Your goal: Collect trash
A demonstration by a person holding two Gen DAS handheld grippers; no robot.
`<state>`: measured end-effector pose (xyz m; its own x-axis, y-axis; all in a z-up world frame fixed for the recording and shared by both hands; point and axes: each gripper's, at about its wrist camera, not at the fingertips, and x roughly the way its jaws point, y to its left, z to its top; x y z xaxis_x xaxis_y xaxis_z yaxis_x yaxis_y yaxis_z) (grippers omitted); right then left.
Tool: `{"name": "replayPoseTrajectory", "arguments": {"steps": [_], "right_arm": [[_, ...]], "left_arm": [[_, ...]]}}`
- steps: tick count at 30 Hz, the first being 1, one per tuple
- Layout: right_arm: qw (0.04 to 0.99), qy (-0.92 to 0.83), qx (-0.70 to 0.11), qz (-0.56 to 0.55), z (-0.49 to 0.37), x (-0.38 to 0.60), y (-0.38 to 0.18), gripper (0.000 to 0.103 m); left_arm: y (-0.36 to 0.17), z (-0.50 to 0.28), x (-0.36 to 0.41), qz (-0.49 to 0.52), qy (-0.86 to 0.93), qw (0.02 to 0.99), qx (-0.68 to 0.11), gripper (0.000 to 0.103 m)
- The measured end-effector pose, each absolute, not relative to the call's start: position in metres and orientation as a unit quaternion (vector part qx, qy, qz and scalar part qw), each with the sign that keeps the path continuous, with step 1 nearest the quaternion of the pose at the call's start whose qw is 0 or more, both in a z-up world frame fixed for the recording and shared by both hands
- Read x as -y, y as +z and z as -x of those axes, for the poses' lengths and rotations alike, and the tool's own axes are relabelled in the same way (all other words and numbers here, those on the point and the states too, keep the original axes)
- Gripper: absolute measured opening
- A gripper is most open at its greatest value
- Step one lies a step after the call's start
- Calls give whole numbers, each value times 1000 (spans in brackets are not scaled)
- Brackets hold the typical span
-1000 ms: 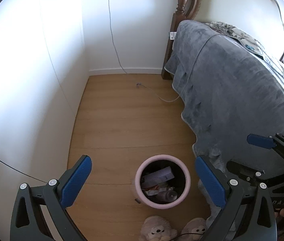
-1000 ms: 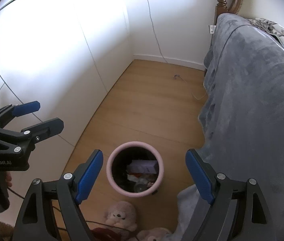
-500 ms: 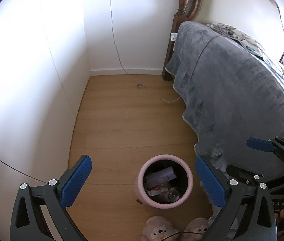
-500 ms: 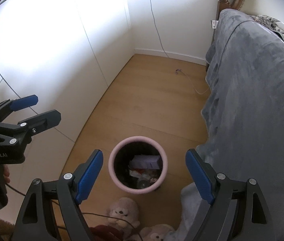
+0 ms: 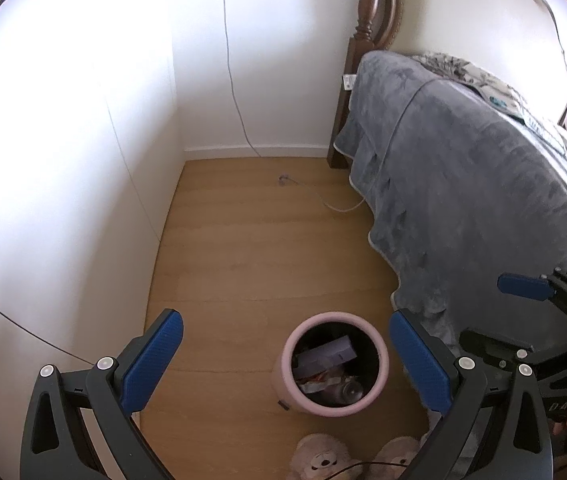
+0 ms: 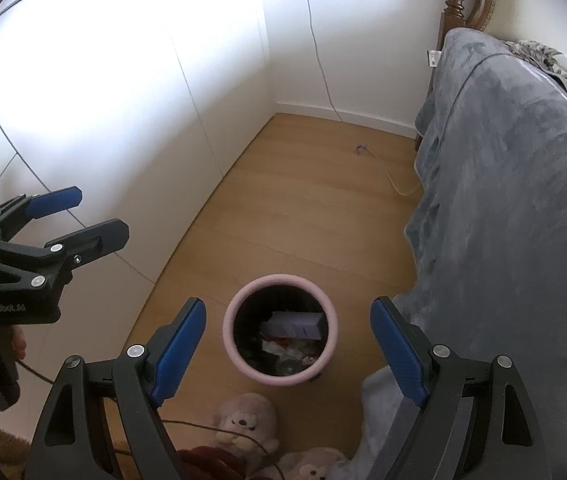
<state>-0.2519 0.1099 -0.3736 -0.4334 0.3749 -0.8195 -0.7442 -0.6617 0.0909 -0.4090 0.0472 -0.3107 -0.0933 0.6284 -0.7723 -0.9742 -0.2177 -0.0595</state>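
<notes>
A pink round trash bin (image 5: 381, 364) stands on the wood floor beside the bed; it also shows in the right wrist view (image 6: 331, 328). It holds trash: a pale purple box (image 5: 329, 357) (image 6: 294, 324), crumpled wrappers and a clear bottle. My left gripper (image 5: 286, 360) is open and empty, high above the floor, left of the bin. My right gripper (image 6: 288, 347) is open and empty, above the bin. Each gripper shows in the other's view: the right one (image 5: 523, 312), the left one (image 6: 83, 220).
A bed with a grey blanket (image 5: 463, 184) fills the right side. White wardrobe doors (image 5: 63, 140) line the left. A charging cable (image 5: 323, 200) lies on the floor near the far wall. Plush slippers (image 5: 323, 458) lie just before the bin.
Both grippers have risen and drawn back a little; the bin looks smaller and further below. Both stay open and empty.
</notes>
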Motion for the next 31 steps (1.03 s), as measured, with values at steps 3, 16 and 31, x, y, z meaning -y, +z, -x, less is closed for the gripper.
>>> {"name": "replayPoseTrajectory", "arguments": {"steps": [3,16,31], "right_arm": [[340,820,-220,405,251,-105,-371,83],[317,840,-189,397,247,-91,-358,83],[317,837,-200,399,240,-95,-362,83]], "left_arm": [[-304,410,-40,338,714,569,-230,103],[-289,391,-35,283,703,612,-226,103],[-290,385,-37,295,697,614,-223,103]]}}
